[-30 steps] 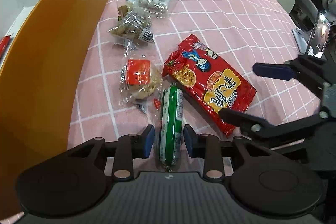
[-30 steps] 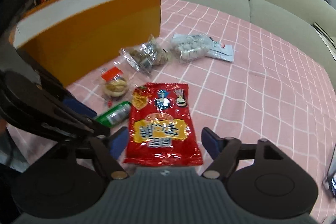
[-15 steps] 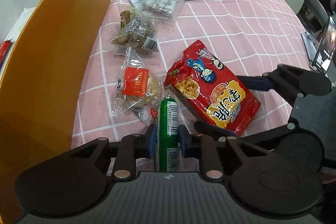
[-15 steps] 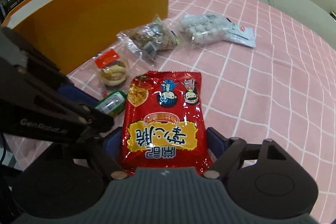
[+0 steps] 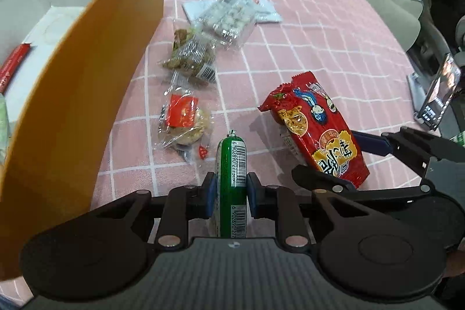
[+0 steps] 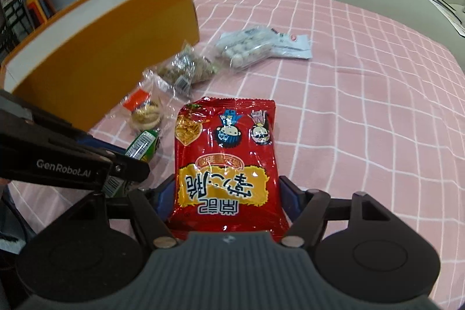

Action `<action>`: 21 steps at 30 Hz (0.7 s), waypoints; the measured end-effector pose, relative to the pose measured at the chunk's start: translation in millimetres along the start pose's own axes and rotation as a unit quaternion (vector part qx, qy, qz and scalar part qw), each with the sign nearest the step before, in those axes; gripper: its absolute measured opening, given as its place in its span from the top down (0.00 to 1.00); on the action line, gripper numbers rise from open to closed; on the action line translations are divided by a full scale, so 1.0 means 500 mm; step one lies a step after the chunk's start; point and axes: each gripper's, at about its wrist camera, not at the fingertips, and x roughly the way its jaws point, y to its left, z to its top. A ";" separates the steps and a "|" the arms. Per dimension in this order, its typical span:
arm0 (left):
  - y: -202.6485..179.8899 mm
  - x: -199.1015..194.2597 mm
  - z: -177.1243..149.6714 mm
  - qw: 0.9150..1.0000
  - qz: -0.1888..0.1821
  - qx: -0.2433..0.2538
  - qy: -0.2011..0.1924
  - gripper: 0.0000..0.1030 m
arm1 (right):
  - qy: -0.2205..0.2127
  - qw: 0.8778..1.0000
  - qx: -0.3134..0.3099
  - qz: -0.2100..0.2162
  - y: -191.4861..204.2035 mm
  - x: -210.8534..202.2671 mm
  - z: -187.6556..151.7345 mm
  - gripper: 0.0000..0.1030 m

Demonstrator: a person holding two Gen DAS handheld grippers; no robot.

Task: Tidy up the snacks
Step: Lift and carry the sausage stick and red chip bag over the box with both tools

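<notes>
My left gripper [image 5: 229,193] is shut on a green sausage stick [image 5: 232,164] and holds it above the pink checked cloth. My right gripper [image 6: 226,193] is shut on a red snack bag [image 6: 226,164], lifted off the cloth; the bag also shows in the left wrist view [image 5: 316,130]. The sausage tip shows in the right wrist view [image 6: 144,145]. An orange box [image 5: 87,71] with a white inside stands to the left, also seen in the right wrist view [image 6: 110,48].
On the cloth lie a clear cookie packet with a red label [image 5: 184,121], a bag of brown nuts [image 5: 190,60] and a bag of white balls [image 5: 229,16]. A red stick [image 5: 13,66] lies inside the box. A phone on a stand [image 5: 438,95] is at the right. A sofa is behind.
My left gripper closed on the green sausage and lifted it. My right gripper closed around the red bag and raised it. Both views rose above the cloth.
</notes>
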 end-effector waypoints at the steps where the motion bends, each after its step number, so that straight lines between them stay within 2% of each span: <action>1: -0.002 -0.011 -0.001 1.000 -0.002 -0.001 -0.005 0.77 | -0.004 1.000 0.004 -0.001 0.000 -0.007 0.000 0.33; 11: 0.004 -0.129 0.007 0.998 -0.003 -0.010 -0.067 0.77 | -0.045 0.998 0.029 0.012 0.032 -0.074 0.021 0.33; 17: 0.036 -0.200 0.023 0.994 0.013 -0.020 -0.108 0.77 | -0.076 0.996 0.004 0.039 0.082 -0.105 0.074 0.33; 21: 0.066 -0.247 0.039 0.990 0.037 -0.021 -0.137 0.77 | -0.096 0.994 -0.029 0.054 0.129 -0.117 0.120 0.33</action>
